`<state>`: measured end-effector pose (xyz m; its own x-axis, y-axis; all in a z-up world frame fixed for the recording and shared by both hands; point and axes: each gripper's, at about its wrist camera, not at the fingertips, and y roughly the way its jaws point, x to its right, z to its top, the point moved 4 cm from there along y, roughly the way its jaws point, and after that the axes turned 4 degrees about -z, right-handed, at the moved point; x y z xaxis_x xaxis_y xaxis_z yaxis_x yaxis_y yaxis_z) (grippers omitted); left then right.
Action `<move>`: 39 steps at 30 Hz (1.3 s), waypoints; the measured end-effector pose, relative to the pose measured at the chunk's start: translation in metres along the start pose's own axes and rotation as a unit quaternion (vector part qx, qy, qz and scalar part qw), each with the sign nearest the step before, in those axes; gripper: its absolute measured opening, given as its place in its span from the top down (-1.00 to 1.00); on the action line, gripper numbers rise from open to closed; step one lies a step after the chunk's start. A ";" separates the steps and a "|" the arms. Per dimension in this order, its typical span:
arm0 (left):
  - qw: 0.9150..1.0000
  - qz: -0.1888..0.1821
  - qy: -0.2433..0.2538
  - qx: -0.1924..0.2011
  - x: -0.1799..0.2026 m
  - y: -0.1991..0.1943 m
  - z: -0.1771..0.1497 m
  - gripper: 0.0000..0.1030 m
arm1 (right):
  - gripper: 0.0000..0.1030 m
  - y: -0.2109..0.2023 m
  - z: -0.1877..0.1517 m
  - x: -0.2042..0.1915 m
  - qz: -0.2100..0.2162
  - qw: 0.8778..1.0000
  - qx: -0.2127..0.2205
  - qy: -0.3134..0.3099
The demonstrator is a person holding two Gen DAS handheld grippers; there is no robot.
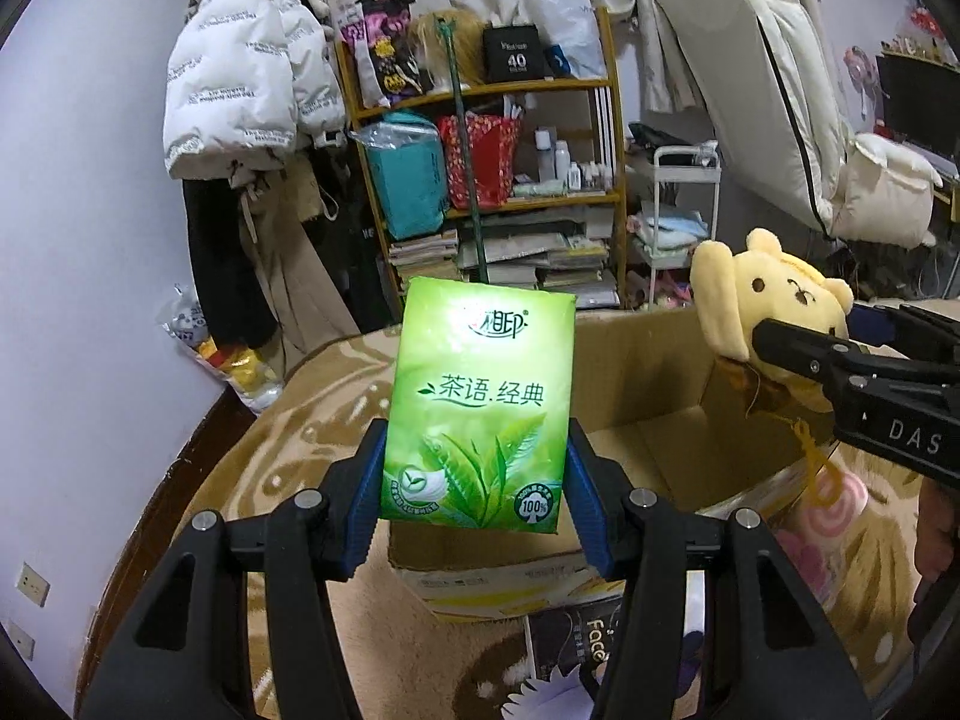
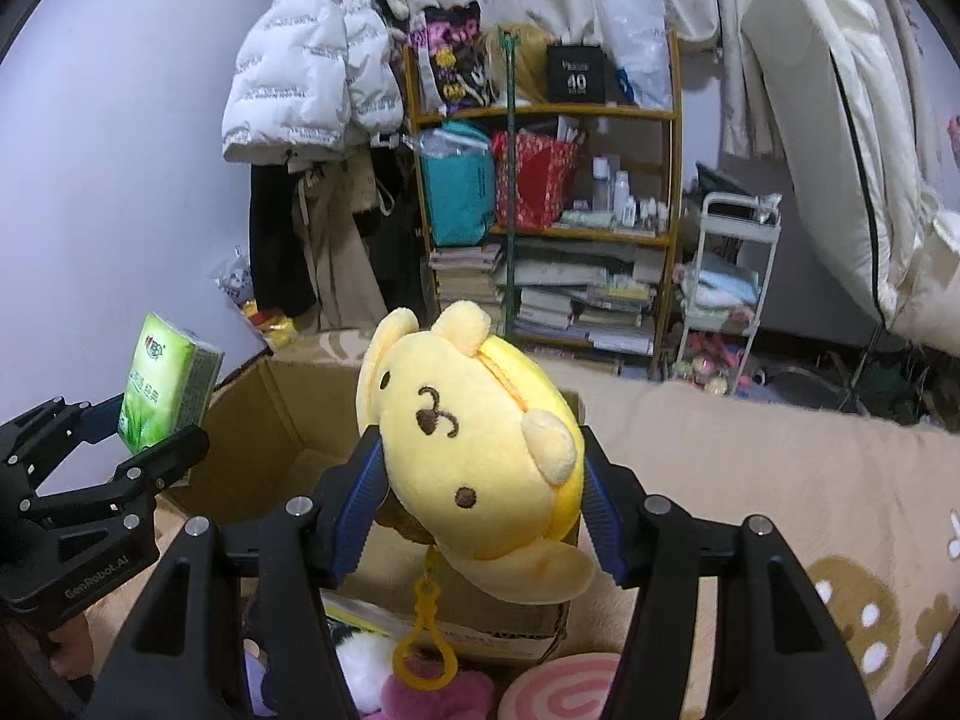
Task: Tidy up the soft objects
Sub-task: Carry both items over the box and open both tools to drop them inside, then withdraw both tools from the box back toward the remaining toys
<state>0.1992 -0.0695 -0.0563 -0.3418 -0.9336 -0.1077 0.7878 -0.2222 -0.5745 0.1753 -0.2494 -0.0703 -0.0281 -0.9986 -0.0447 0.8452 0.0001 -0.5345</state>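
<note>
Right now both tools are loaded and held up over the open cardboard box [image 1: 654,396] sitting on the patterned blanket [image 2: 780,480], so the step in hand looks like dropping these soft things inside. The left tool [image 1: 477,480] has its blue pads pressed against the two long sides of a green tissue pack [image 1: 480,408], gripping it low down so the pack stands upright and most of it sticks out past the pads. The right tool [image 2: 480,498] is clamped around a yellow plush toy [image 2: 480,450], the fabric bulging above and below the pads and its yellow clip [image 2: 423,648] dangling free underneath. To do this well, I'd say each tool should travel further over the box opening and lower before letting go, one at a time, since the two are close together above the same rim. The dangling clip could catch on the box flap, so the plush wants a clear drop. Both tools point roughly level toward the shelf [image 1: 480,90] across the room, the left tool's to the left of the box, the right one over its near edge. More soft items, including a pink swirl cushion [image 2: 564,690], lie beside the box.
</note>
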 end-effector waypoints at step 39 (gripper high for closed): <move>0.999 0.033 -0.019 0.002 -0.011 -0.080 -0.027 -0.93 | -1.00 -0.086 -0.019 0.027 -0.005 0.999 0.016 0.051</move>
<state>0.1259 -0.0340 -0.0305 -0.2697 -0.9562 -0.1136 0.8098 -0.1614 -0.5641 0.0917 -0.2758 -0.0414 -0.0902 -0.9878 -0.1266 0.8613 -0.0136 -0.5080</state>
